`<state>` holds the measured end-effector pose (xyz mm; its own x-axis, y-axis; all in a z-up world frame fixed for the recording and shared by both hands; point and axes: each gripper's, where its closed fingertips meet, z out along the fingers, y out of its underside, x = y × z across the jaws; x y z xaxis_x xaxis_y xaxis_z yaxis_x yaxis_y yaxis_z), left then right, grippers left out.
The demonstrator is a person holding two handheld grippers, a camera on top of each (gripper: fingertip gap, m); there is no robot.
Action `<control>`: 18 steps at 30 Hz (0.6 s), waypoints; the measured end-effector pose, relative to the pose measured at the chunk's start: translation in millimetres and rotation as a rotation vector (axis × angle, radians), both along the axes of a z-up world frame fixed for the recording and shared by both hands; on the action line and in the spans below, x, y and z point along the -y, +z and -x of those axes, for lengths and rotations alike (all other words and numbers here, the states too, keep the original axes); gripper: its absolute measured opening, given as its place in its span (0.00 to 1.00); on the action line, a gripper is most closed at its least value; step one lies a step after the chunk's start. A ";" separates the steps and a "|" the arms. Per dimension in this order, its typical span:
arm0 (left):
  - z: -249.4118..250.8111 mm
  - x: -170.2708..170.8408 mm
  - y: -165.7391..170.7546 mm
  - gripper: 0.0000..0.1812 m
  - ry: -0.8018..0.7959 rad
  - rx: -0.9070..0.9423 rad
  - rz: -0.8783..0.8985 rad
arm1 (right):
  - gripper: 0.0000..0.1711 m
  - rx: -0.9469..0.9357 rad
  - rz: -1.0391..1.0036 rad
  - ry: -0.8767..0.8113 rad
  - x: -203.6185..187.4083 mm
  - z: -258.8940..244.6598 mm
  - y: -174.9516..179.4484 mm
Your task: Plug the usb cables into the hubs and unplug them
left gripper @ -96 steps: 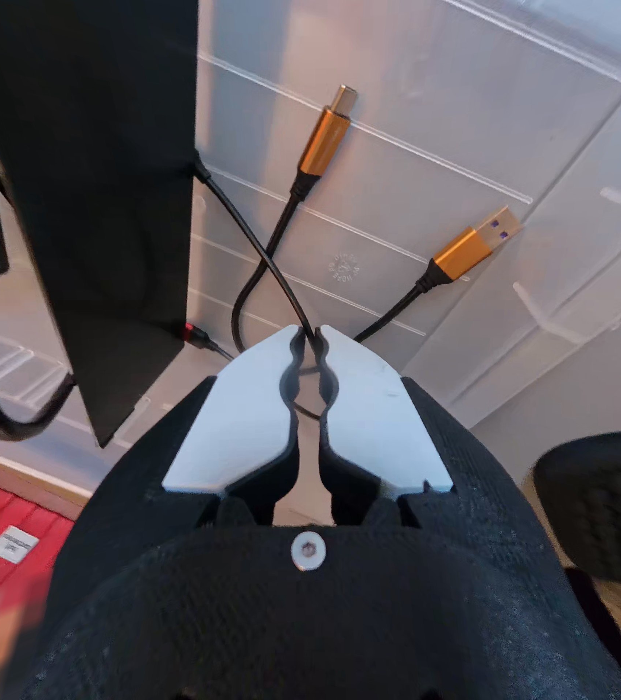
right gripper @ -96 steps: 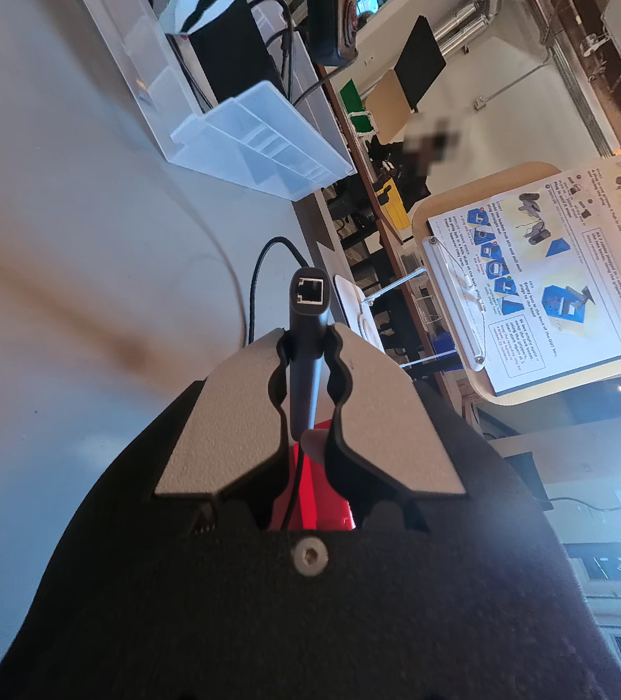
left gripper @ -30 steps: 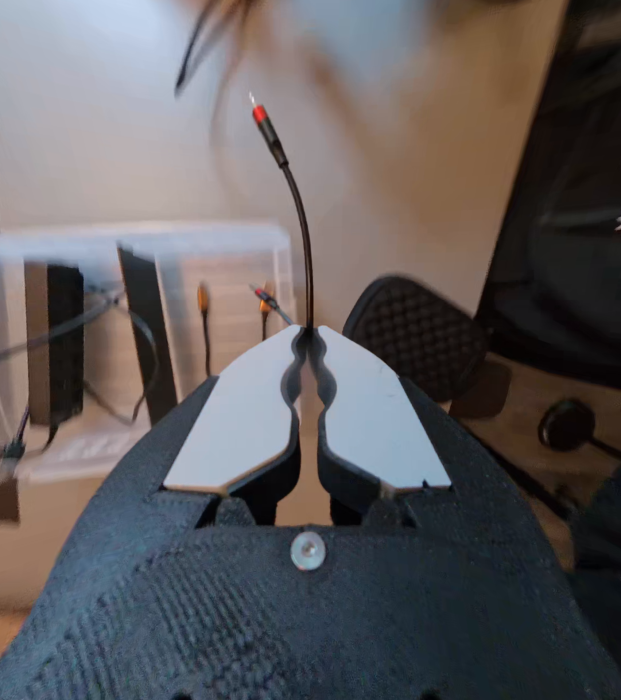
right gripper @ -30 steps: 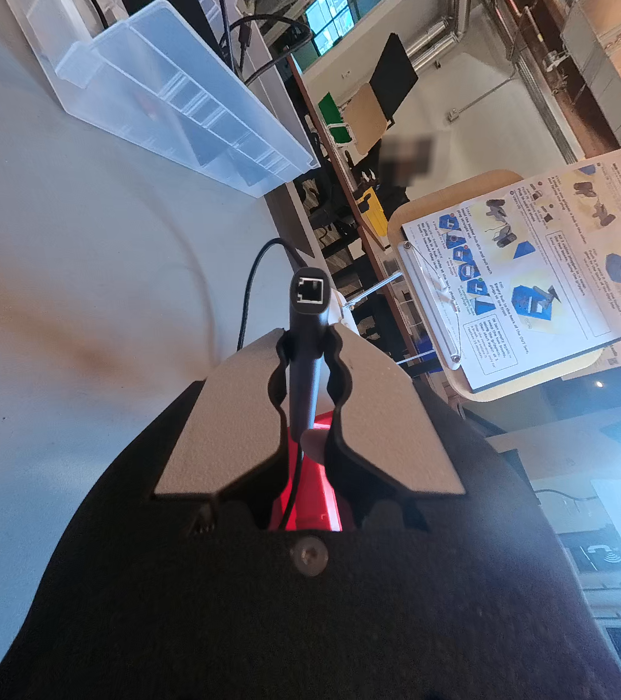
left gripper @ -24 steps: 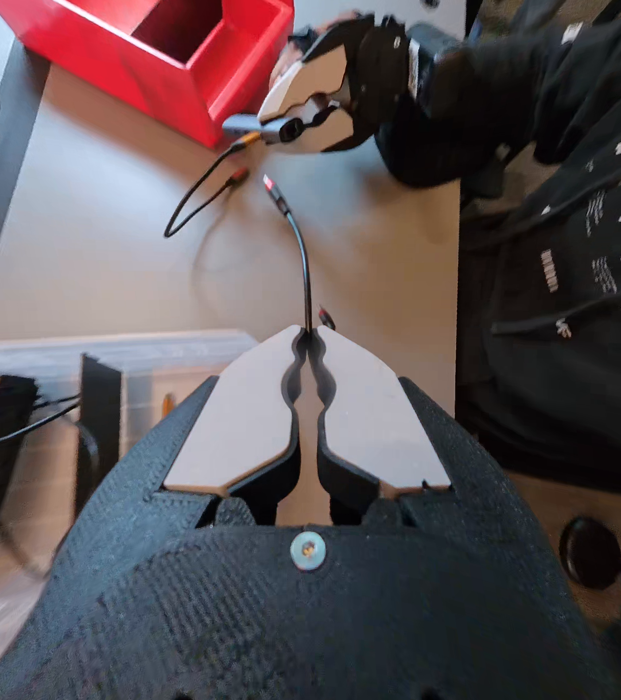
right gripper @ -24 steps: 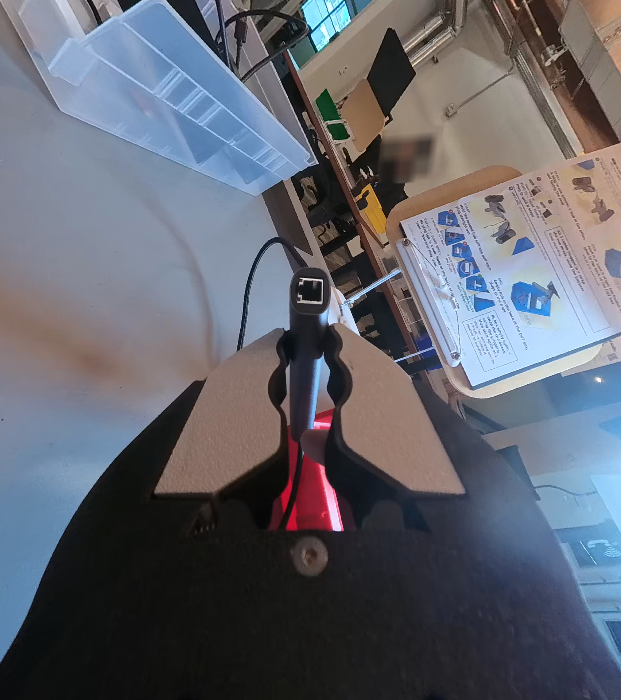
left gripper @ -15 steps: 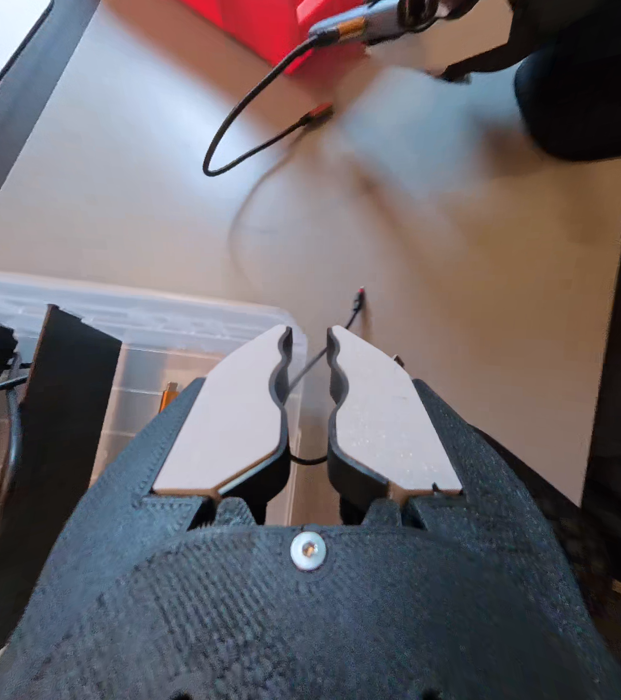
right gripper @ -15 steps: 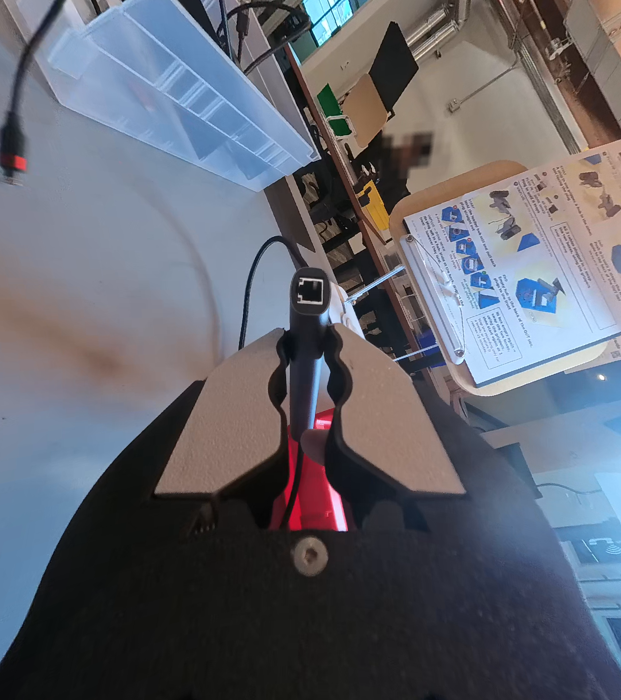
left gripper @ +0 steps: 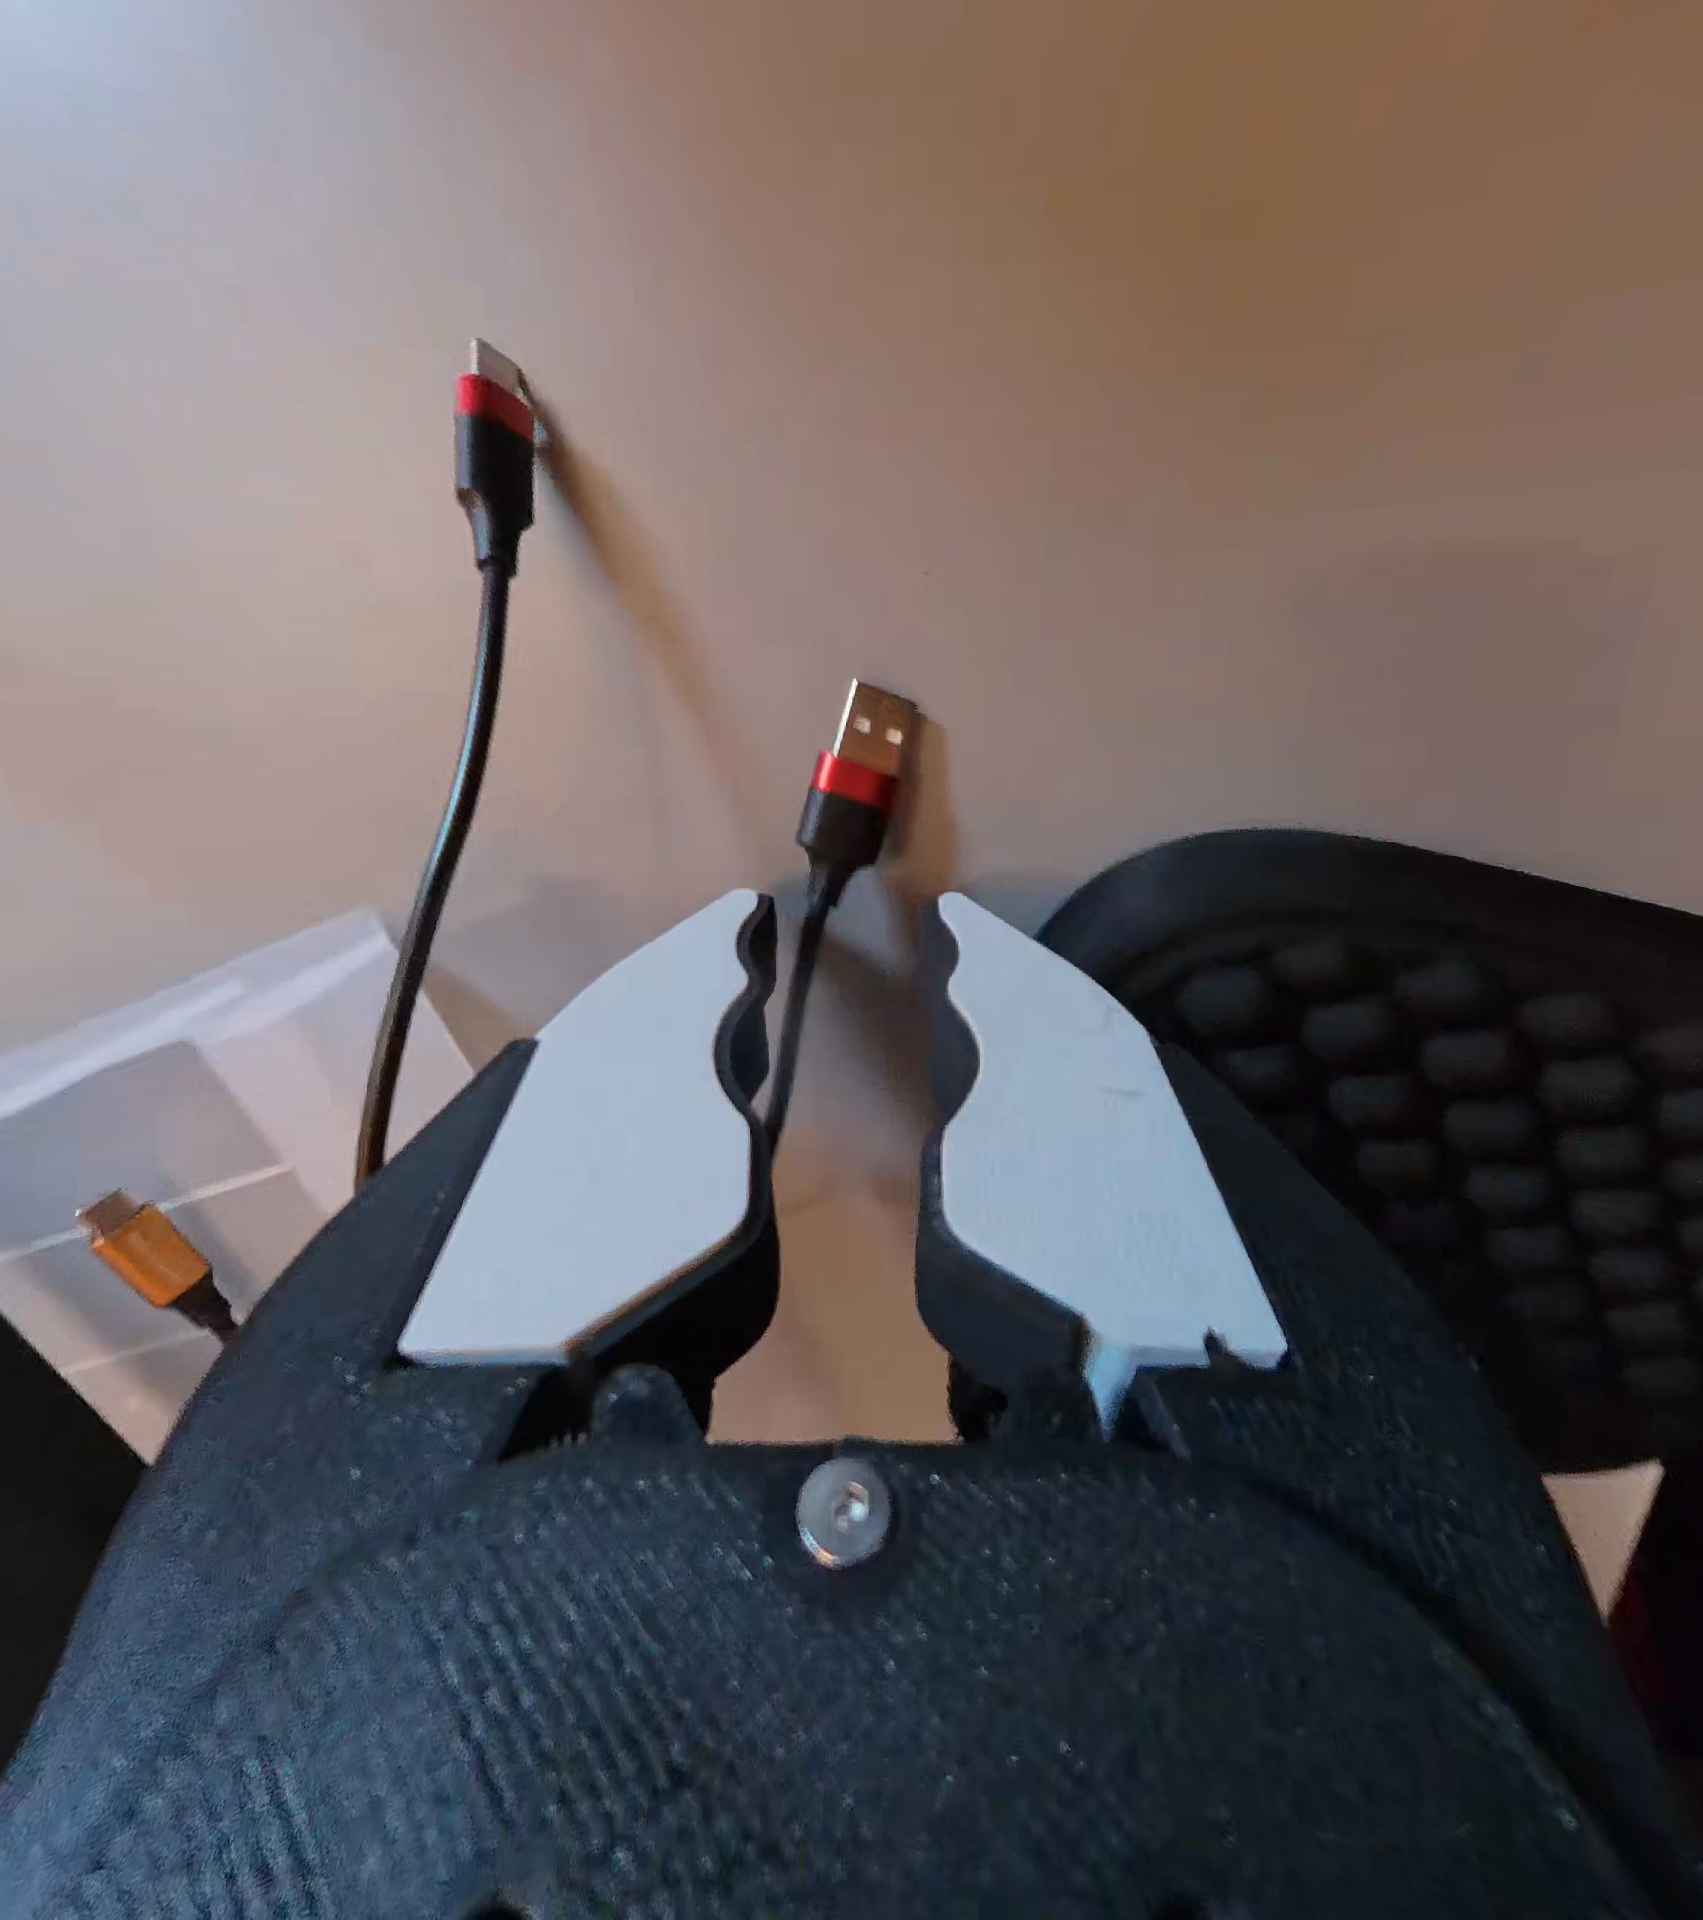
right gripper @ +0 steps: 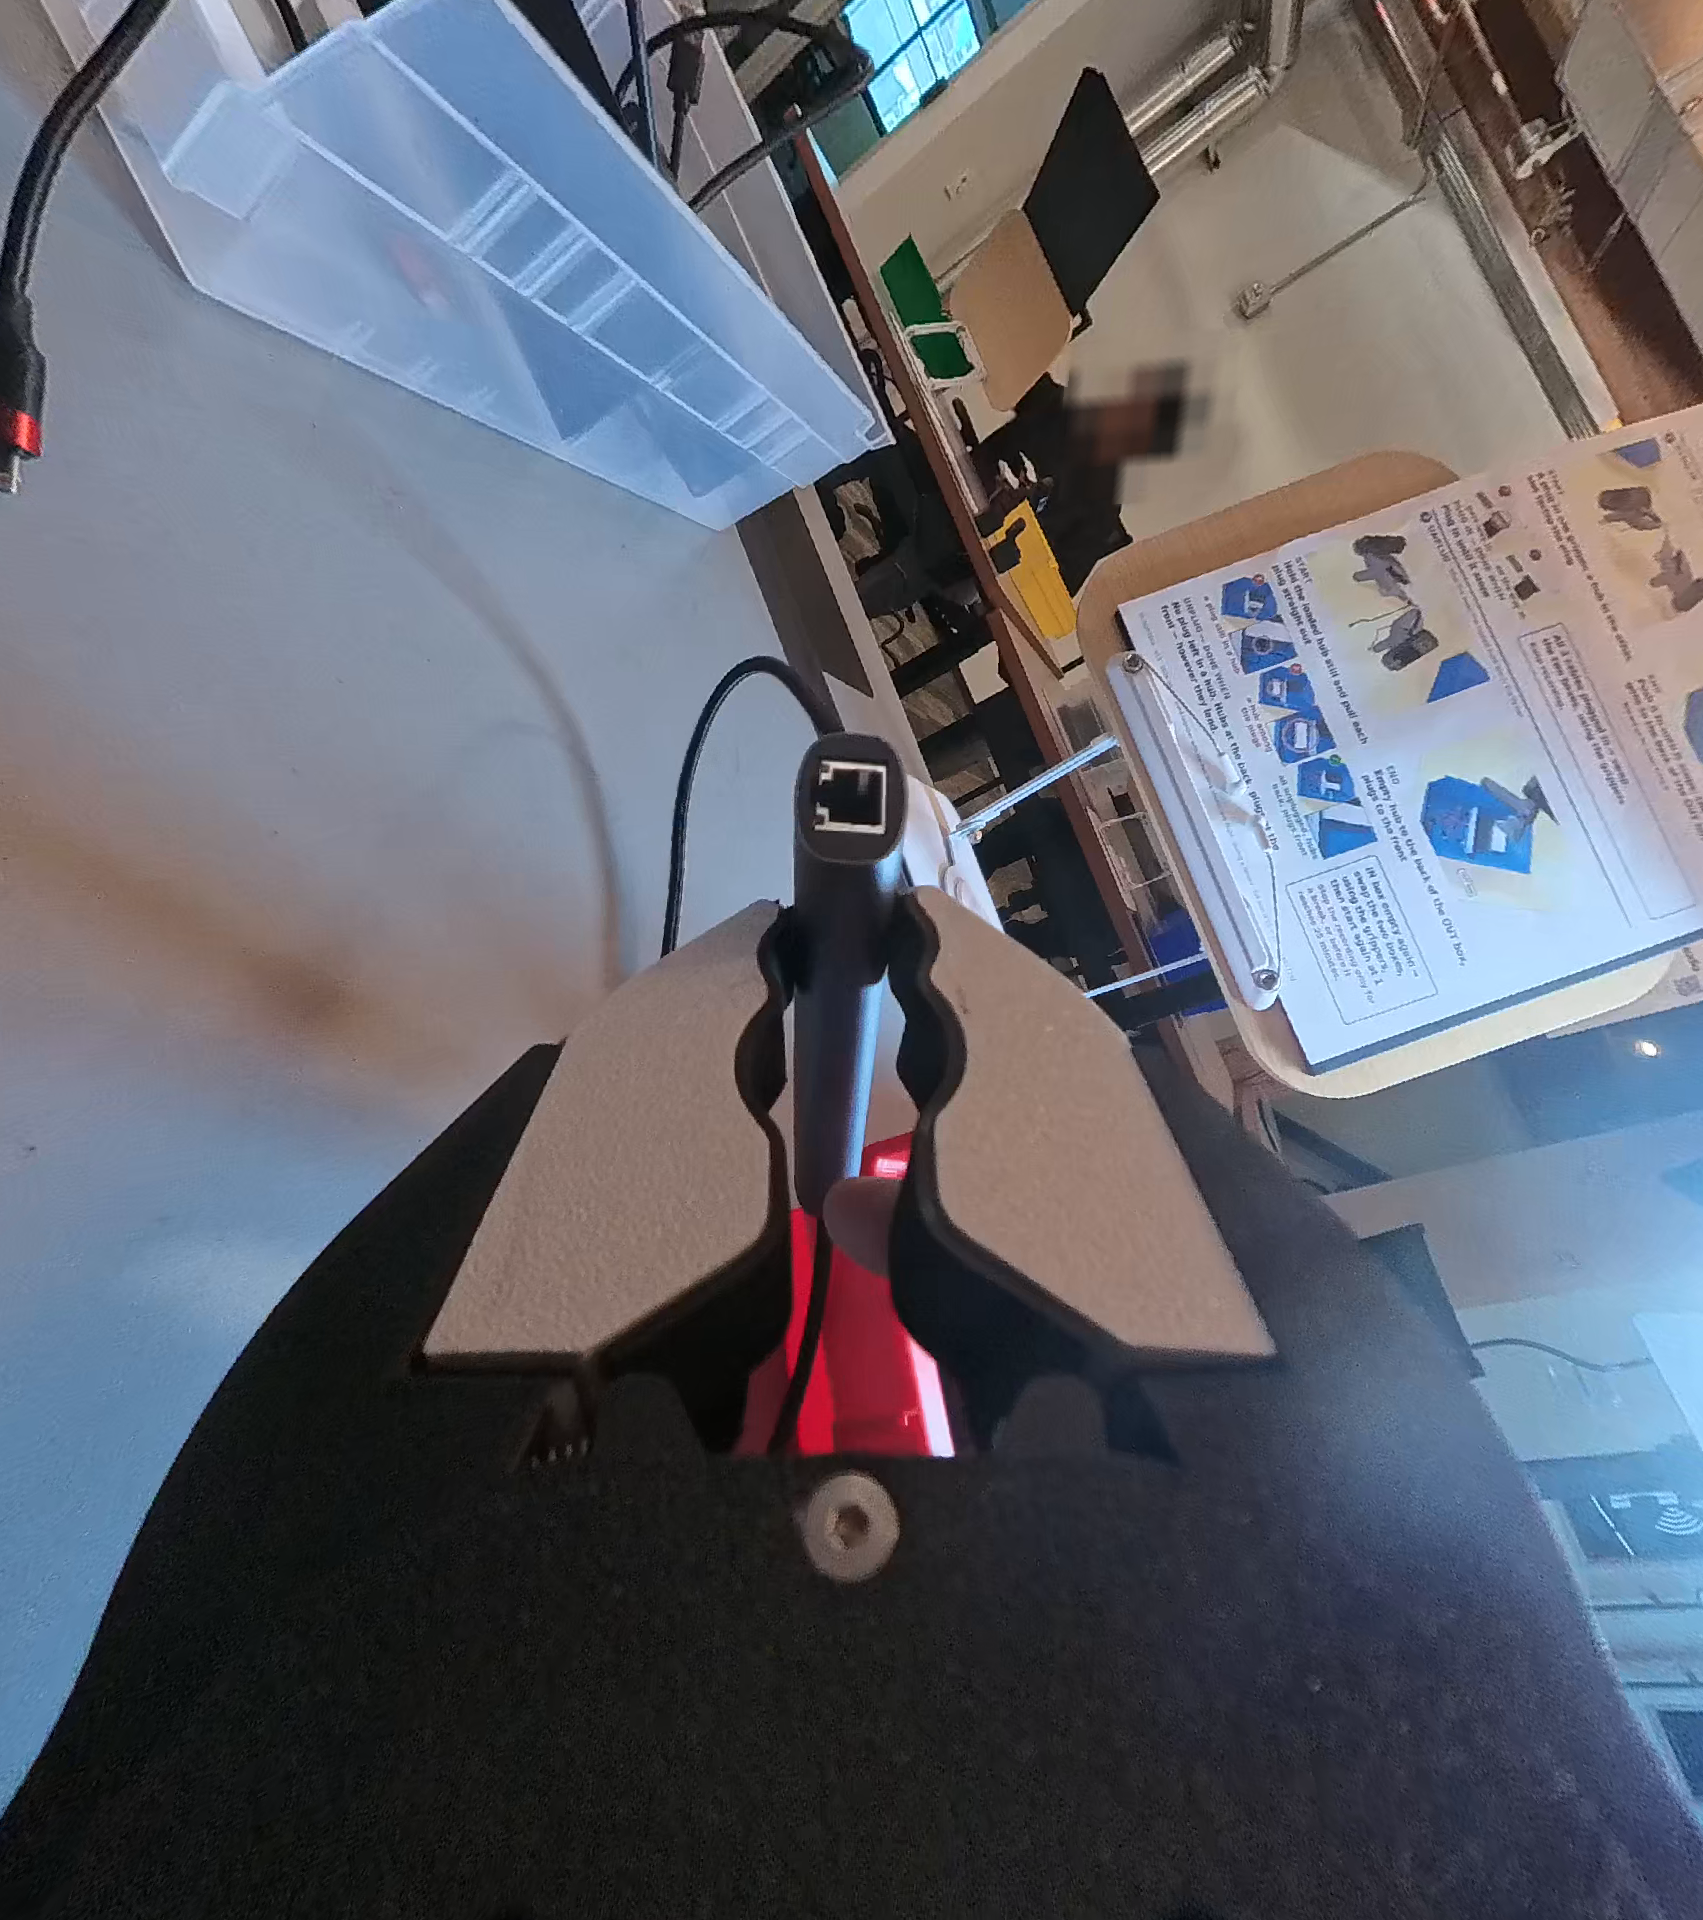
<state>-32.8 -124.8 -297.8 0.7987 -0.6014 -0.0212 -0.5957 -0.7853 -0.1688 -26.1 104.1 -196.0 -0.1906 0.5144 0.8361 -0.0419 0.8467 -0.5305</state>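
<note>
over the table (left gripper: 1138, 312), left tool (left gripper: 845, 914) tilted down, agape around a loose cable (left gripper: 785, 1039); right tool (right gripper: 842, 914) clamping the hub (right gripper: 836, 935).

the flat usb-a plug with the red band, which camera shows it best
The left wrist view: the USB-A plug sits sharp just ahead of the open left gripper, its cable running between the fingers. The right wrist view shows only the cable's other, smaller plug, not this one.

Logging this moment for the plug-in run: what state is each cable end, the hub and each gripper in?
Left gripper: jaws open, cable between them unclamped.
Right gripper: shut on the hub.
Hub: held upright, end port empty.
USB-A plug: unplugged, just past the left jaws.
USB-C plug: unplugged, on the table.
Orange plug: unplugged, in the clear bin.
</note>
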 end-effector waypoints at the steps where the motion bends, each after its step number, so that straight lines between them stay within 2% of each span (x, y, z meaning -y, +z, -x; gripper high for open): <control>1: -2.2 -2.3 -3.3 0.11 -0.009 0.011 -0.003 | 0.10 -0.003 0.003 0.000 -0.4 -0.3 1.0; 2: -1.1 -11.5 -1.1 0.05 0.002 0.001 -0.057 | 0.10 -0.005 0.004 0.000 -0.9 -0.4 1.7; 4: -1.8 -22.8 5.5 0.03 -0.015 -0.008 -0.133 | 0.10 -0.009 0.008 0.001 -1.7 -0.7 2.8; 12: -59.7 -81.8 81.4 0.03 0.099 0.575 -0.565 | 0.10 -0.118 0.034 0.063 10.9 -11.2 27.8; 16: -73.3 -106.0 102.0 0.03 0.128 0.728 -0.648 | 0.10 -0.171 -0.009 0.083 18.4 -16.6 36.2; 18: -70.0 -120.6 106.8 0.03 0.183 0.740 -0.665 | 0.10 -0.182 -0.037 0.087 20.7 -17.4 36.4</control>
<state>37.3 -4.3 -191.0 0.8259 -0.5146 0.2303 -0.0441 -0.4662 -0.8836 -8.7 83.4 -159.6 -0.0767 0.4708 0.8789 -0.2078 0.8546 -0.4759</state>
